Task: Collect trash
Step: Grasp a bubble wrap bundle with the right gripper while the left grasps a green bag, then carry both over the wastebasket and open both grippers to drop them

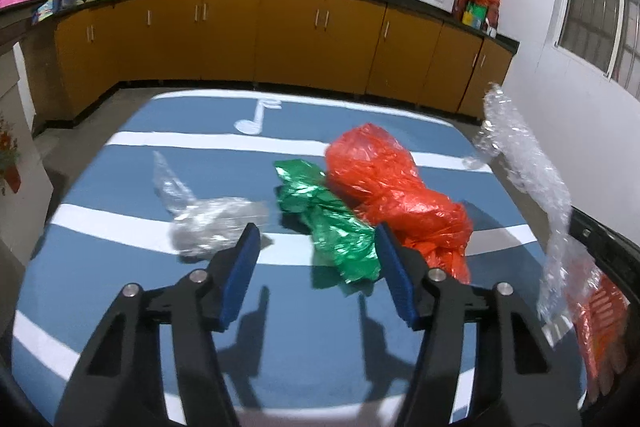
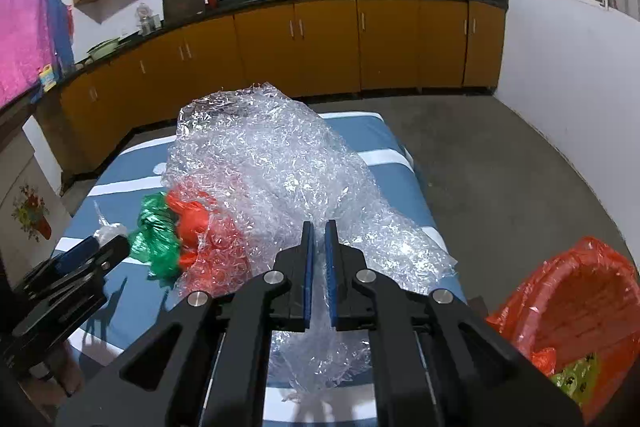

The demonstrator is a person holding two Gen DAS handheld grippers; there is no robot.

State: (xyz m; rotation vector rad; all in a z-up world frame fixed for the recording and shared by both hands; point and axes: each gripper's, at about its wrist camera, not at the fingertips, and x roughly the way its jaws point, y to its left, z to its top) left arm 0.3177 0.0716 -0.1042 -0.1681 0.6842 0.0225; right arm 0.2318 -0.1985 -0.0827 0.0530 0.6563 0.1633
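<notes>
On the blue striped table [image 1: 120,267] lie a crumpled clear plastic wad [image 1: 212,223], a green foil wrapper [image 1: 332,223] and a red plastic bag [image 1: 384,187]. My left gripper [image 1: 316,233] hovers open just before them; the clear wad sits by its left fingertip, the green foil by its right one, and the pads press on nothing. My right gripper [image 2: 319,227] is shut on a large sheet of bubble wrap [image 2: 272,163], held lifted above the table's right side. That bubble wrap [image 1: 532,187] hangs at the right of the left wrist view.
A bin with a red liner [image 2: 580,299] stands off the table's right edge, with some trash inside. Brown cabinets [image 1: 280,39] under a dark counter line the far wall. Grey floor [image 2: 500,155] lies to the right of the table.
</notes>
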